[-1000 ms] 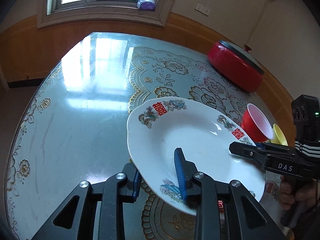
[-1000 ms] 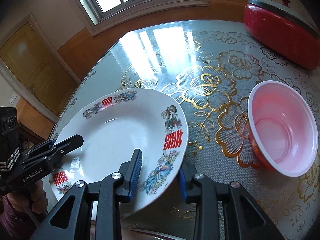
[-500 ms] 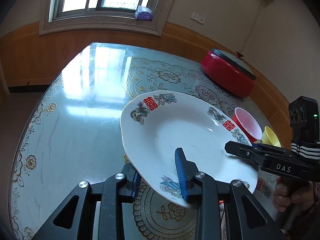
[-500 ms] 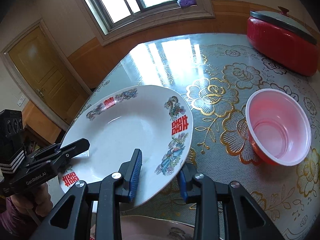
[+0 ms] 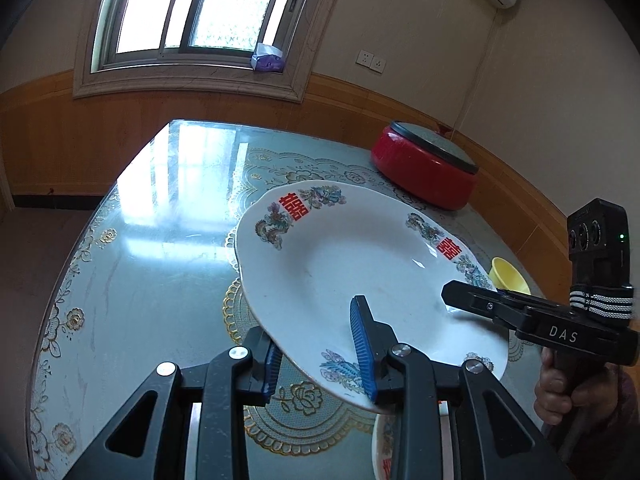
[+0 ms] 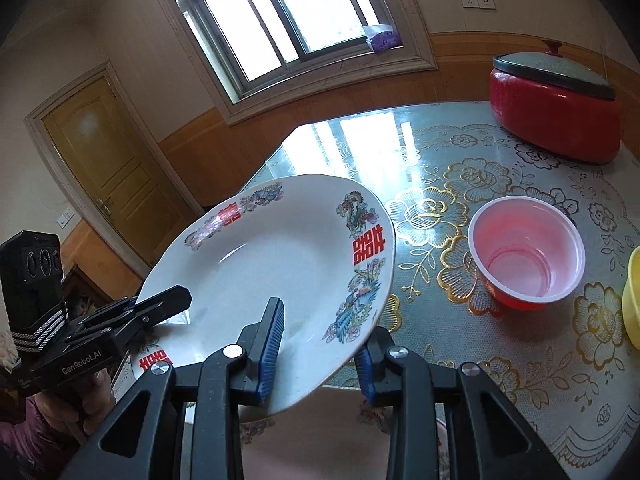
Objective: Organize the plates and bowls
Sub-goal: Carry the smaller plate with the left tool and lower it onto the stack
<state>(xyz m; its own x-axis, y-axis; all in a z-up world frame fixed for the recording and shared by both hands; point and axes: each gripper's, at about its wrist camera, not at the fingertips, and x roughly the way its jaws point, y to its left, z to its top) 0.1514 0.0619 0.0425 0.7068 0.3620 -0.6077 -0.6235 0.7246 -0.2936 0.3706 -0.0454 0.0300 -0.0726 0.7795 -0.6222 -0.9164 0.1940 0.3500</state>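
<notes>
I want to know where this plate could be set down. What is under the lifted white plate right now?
Beneath the white plate the patterned table shows, plus the rim of a second plate near the left gripper. The rest of that second plate is covered.

1. My left gripper point(image 5: 320, 356) pinches the near rim of the white decorated plate point(image 5: 340, 264), lifted above the table point(image 5: 160, 264).
2. My right gripper point(image 5: 472, 300) grips its opposite edge.
3. A red lidded pot point(image 5: 424, 172) sits beyond.
</notes>
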